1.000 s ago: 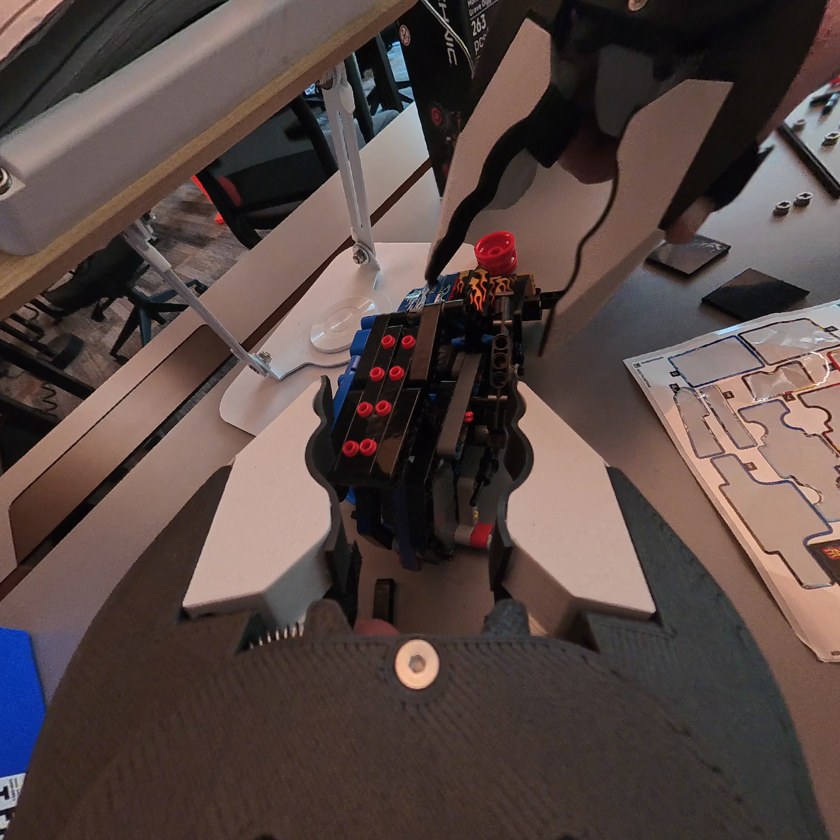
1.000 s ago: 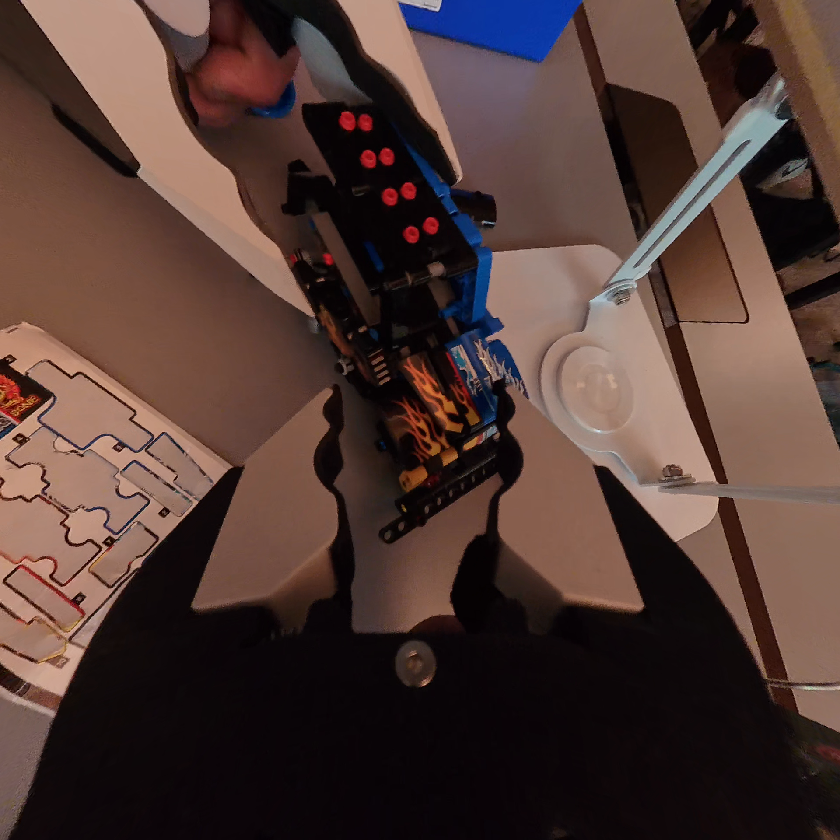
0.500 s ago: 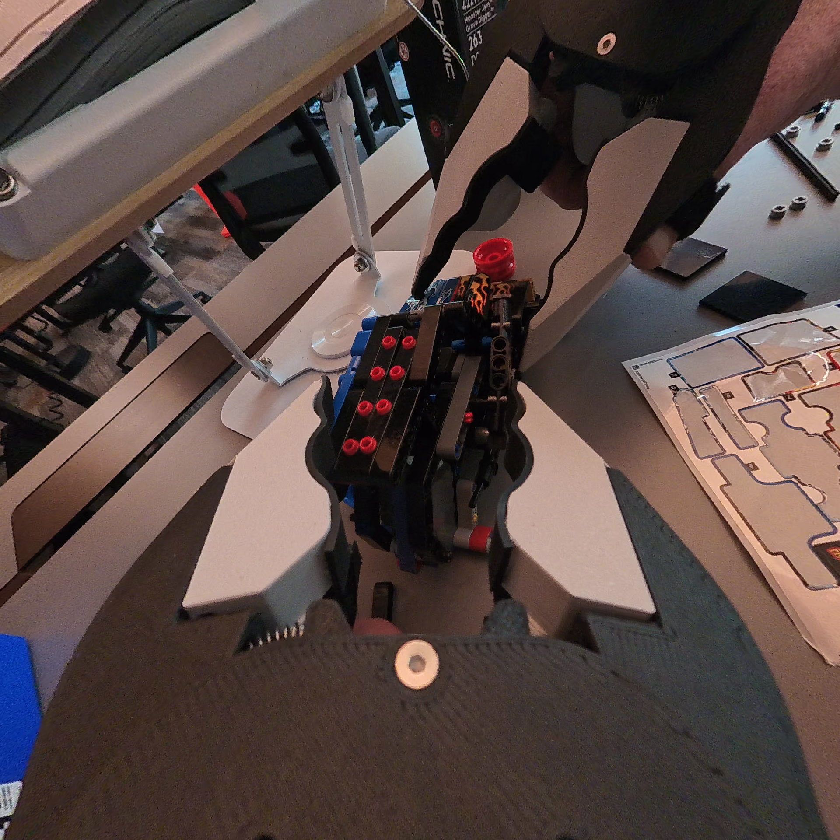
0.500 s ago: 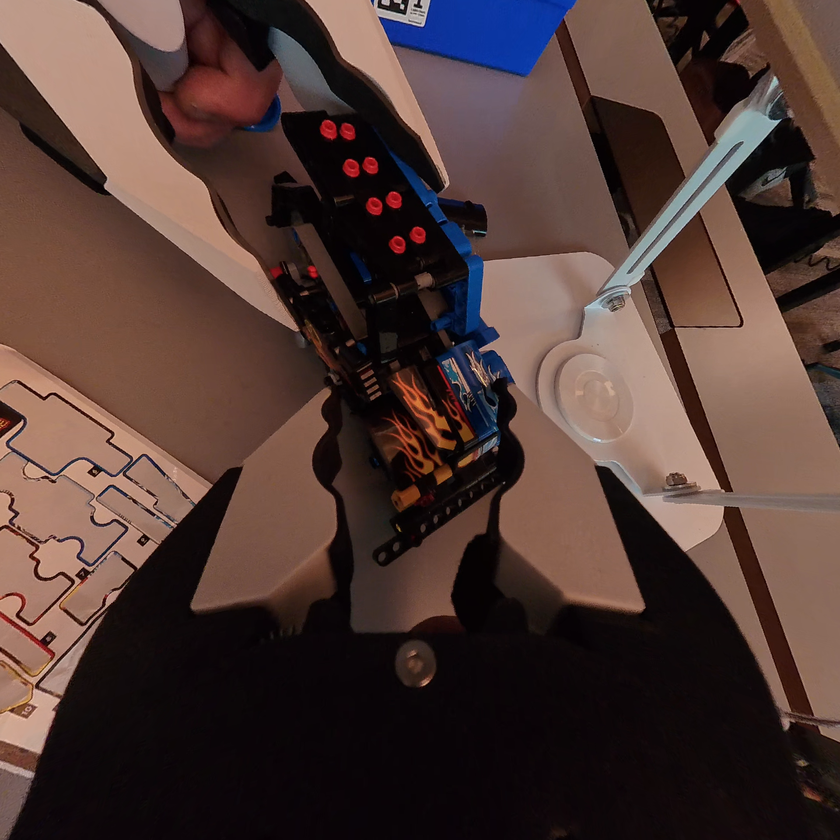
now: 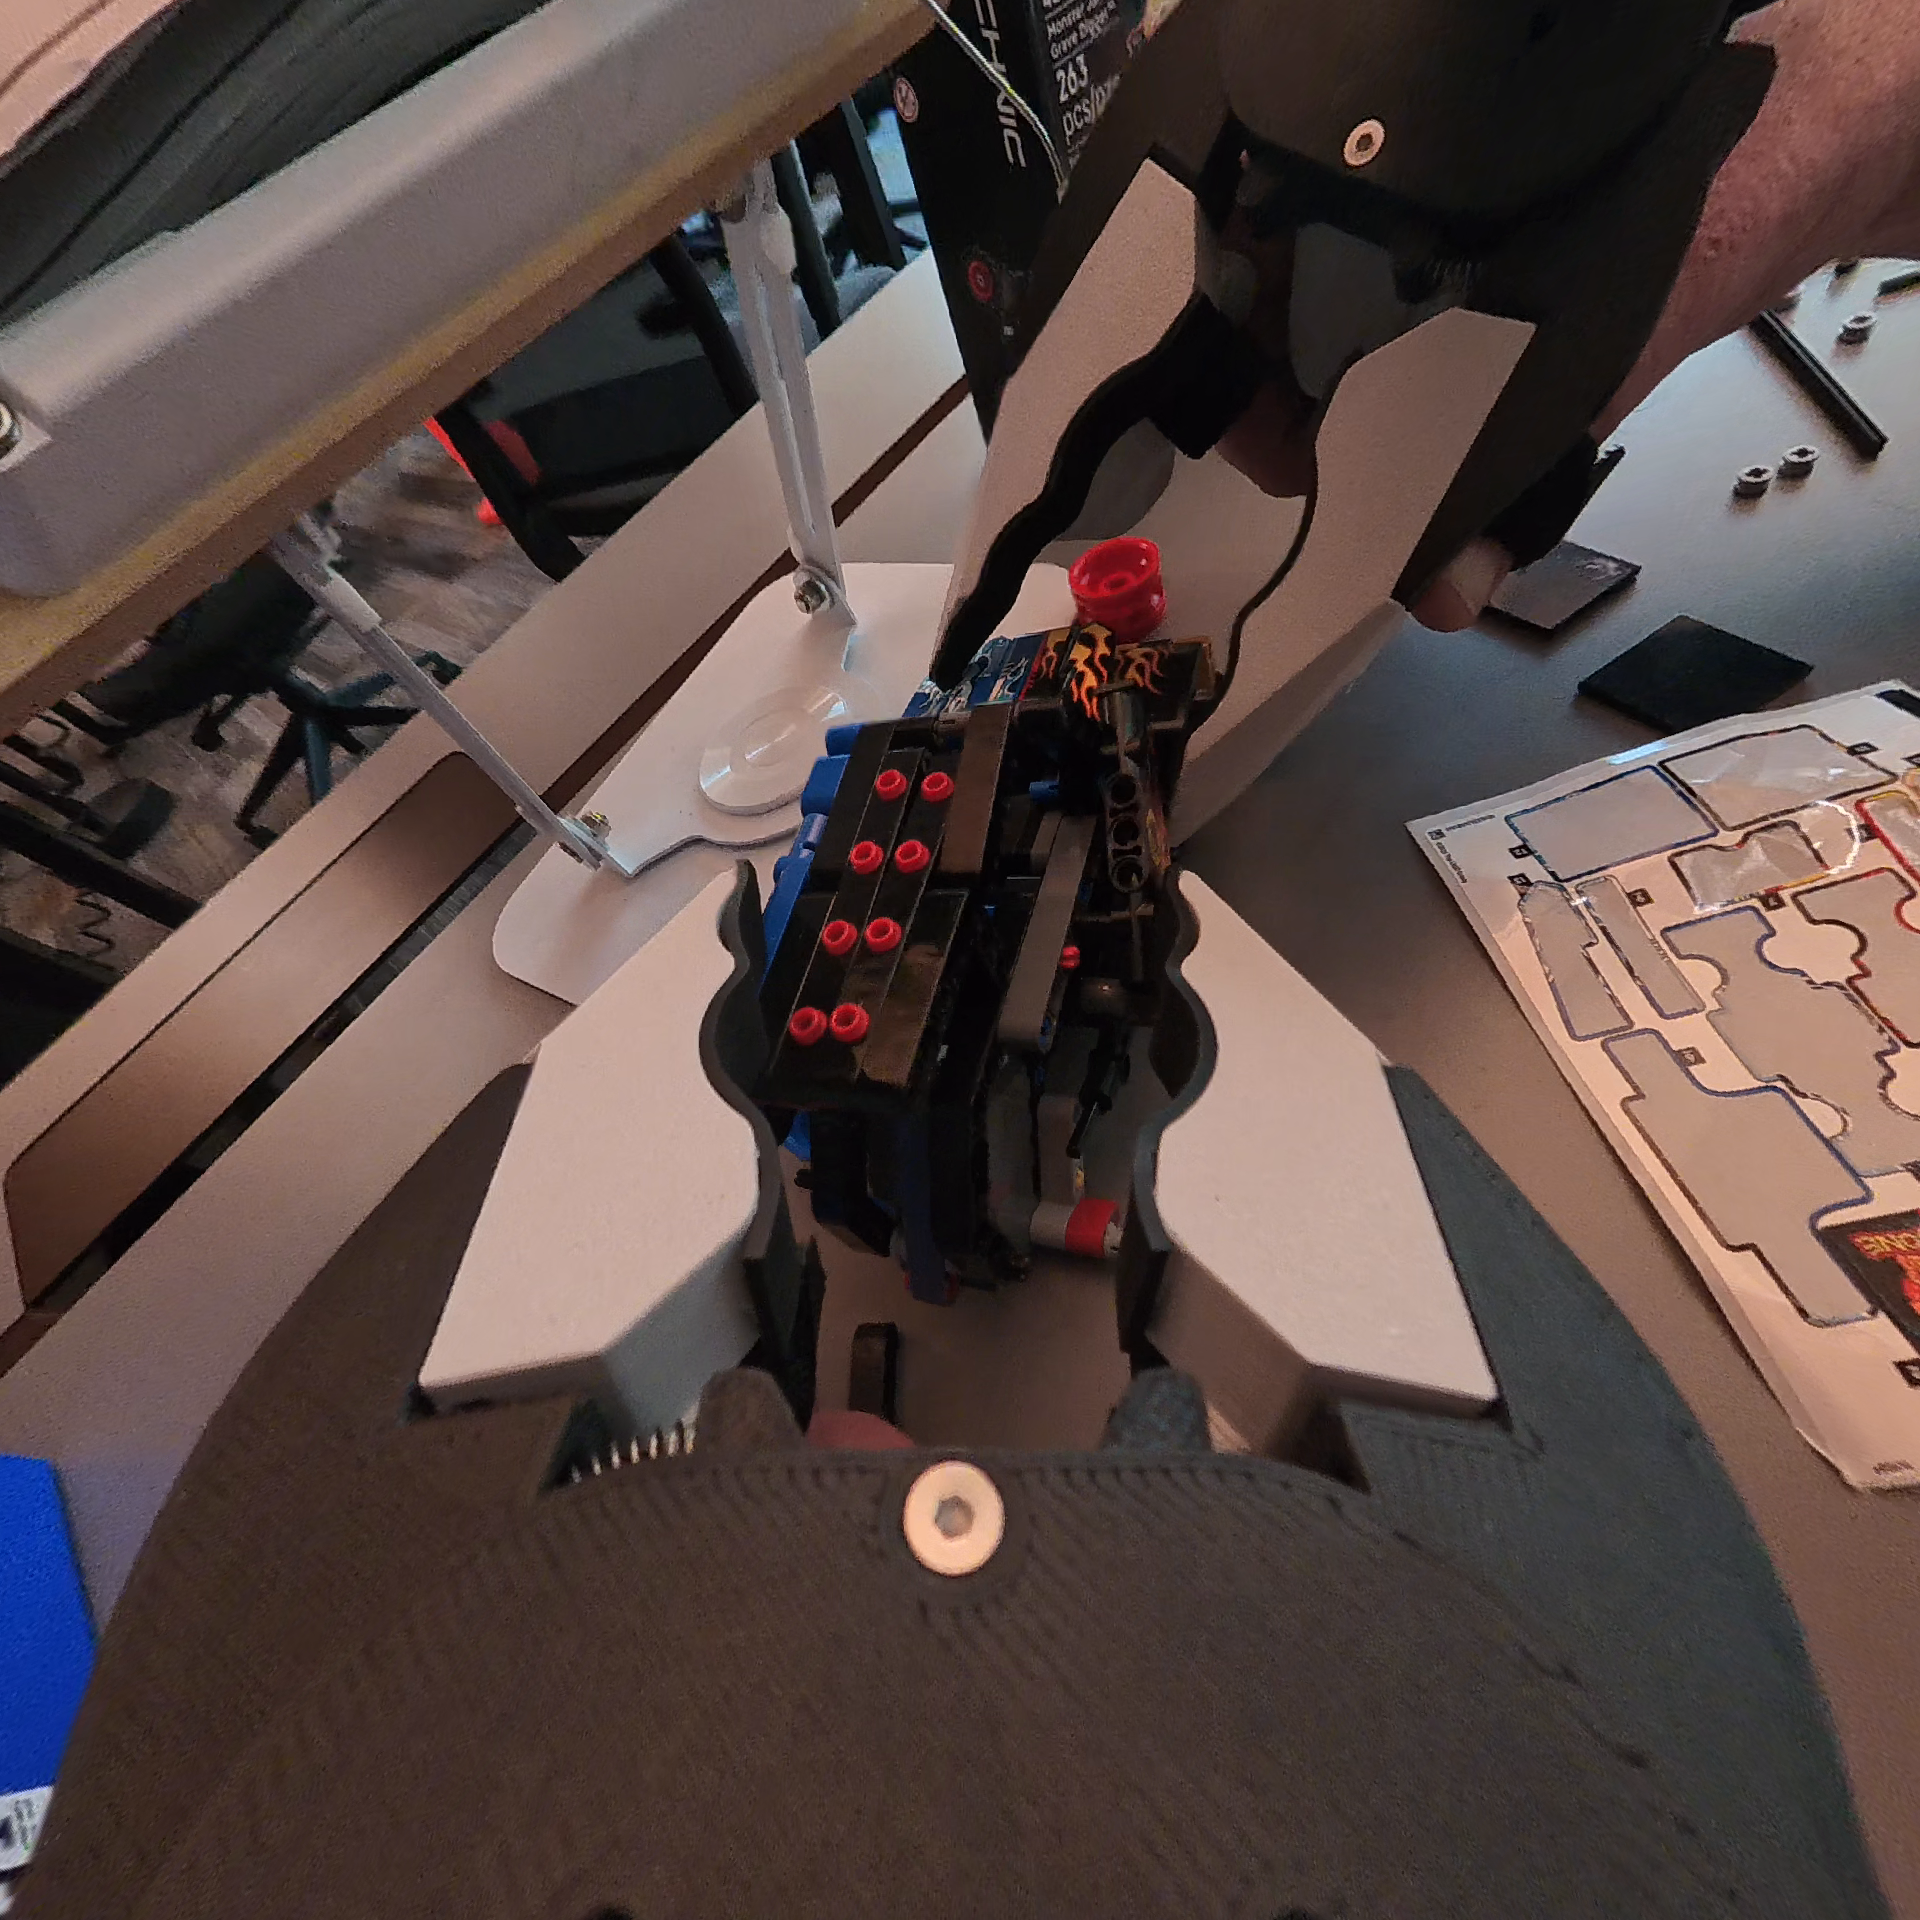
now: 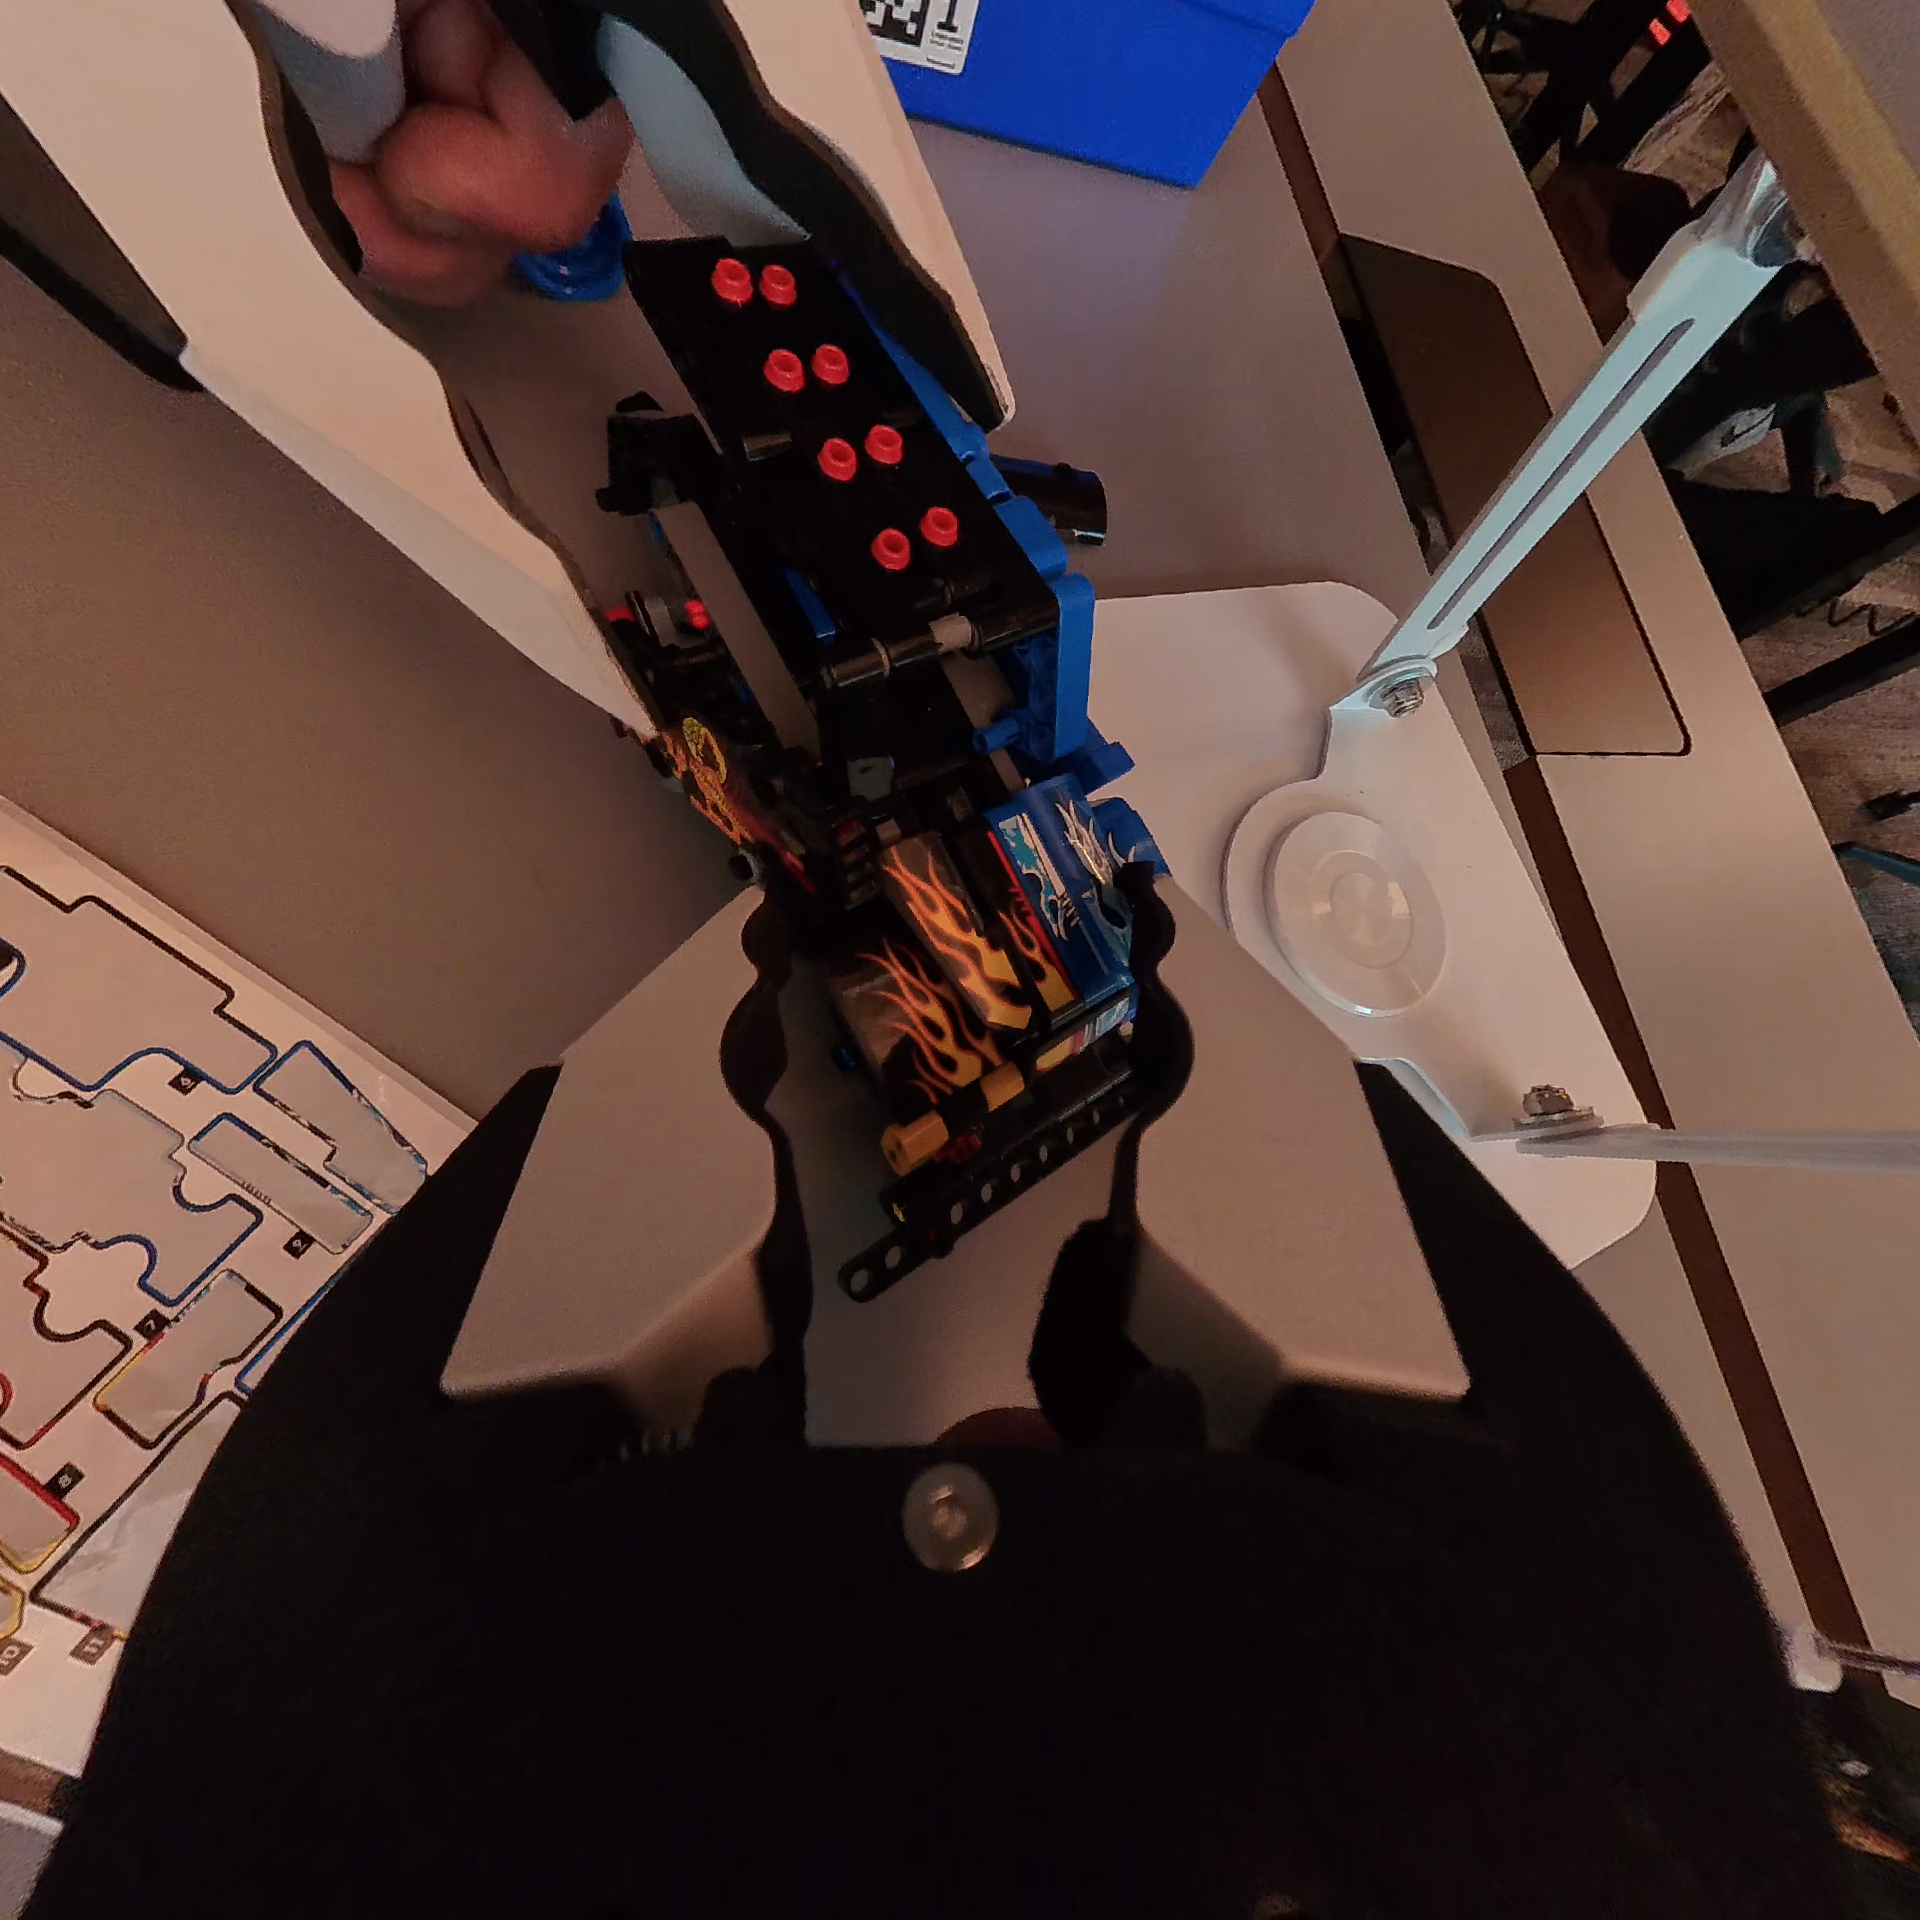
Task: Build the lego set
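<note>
The lego model is a black and blue truck with red studs on top and flame stickers on its hood. My left gripper is shut on its rear half and holds it above the grey table. My right gripper faces it from the other end, fingers closed against the sides of the hood. In the left wrist view the right gripper comes down from the top. In the right wrist view the left gripper shows at the top. A red round piece sits at the model's front end.
A sticker sheet lies on the table beside the model; it also shows in the right wrist view. A white stand base with thin metal arms is under the model. A blue box, a black lego box and flat black tiles lie around.
My right gripper has moved forward over the model's front, so the flame hood now lies deeper between its fingers. My left gripper has kept its hold.
</note>
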A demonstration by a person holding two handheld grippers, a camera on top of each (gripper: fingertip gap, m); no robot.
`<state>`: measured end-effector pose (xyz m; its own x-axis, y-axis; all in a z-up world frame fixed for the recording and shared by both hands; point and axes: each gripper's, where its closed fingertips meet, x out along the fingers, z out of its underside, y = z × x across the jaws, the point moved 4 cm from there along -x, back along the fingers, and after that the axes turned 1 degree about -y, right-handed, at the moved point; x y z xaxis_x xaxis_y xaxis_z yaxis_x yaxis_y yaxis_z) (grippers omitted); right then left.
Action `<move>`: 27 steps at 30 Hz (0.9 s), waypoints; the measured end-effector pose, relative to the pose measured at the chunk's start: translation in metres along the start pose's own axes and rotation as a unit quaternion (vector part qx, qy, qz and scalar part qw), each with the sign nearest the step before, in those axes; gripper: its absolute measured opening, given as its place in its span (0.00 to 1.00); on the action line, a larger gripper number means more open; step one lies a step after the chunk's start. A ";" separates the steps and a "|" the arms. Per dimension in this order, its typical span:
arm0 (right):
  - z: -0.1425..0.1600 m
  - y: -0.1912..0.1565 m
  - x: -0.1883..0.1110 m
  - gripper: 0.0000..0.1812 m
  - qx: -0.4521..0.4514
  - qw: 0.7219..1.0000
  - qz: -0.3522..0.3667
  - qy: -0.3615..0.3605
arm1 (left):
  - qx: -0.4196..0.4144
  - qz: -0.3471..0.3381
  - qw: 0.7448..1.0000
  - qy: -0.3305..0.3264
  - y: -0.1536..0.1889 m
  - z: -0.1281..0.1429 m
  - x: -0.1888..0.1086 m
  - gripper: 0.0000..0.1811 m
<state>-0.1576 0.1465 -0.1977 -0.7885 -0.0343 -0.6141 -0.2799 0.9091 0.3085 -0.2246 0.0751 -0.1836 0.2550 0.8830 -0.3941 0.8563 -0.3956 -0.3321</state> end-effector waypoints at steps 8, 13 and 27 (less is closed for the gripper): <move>0.000 -0.002 -0.001 0.38 -0.008 1.000 -0.005 -0.001 | 0.015 0.020 0.996 -0.090 -0.010 -0.002 -0.004 0.51; 0.001 -0.003 -0.004 0.40 -0.021 1.000 -0.009 -0.007 | 0.004 0.057 0.994 -0.097 -0.015 -0.011 -0.001 0.48; 0.001 -0.001 -0.006 0.37 -0.015 1.000 -0.010 -0.004 | -0.005 0.125 0.982 -0.144 -0.020 -0.012 0.013 0.42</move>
<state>-0.1519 0.1462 -0.1956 -0.7778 -0.0483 -0.6266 -0.3116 0.8955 0.3177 -0.2330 0.0973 -0.1721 0.3220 0.6498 -0.6885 0.7873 -0.5877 -0.1865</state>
